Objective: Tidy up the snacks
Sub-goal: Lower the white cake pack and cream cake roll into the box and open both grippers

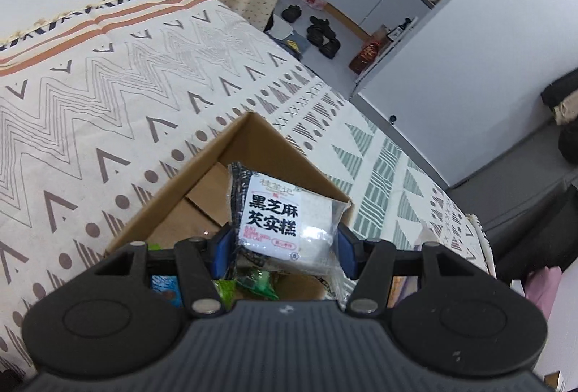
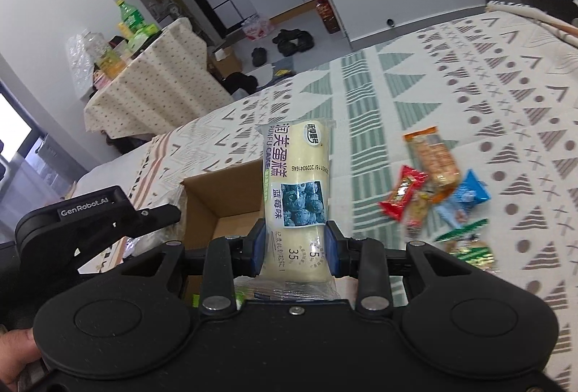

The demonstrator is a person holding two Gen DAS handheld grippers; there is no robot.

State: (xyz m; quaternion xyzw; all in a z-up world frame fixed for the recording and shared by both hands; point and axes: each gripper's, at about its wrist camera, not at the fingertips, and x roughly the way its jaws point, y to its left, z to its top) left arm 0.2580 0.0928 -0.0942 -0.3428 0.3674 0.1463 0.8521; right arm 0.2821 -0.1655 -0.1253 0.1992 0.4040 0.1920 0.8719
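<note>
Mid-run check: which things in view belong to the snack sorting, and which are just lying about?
Job:
cardboard box
sesame cake packet in left gripper
blueberry cake roll in right gripper
loose snack packets

Lying about:
shoes
bottles on side table

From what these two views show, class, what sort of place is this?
Probably a lived-in home, likely a bedroom: a wide patterned cream bedspread, black shoes on the floor, and a dotted-cloth side table with drink bottles.
</note>
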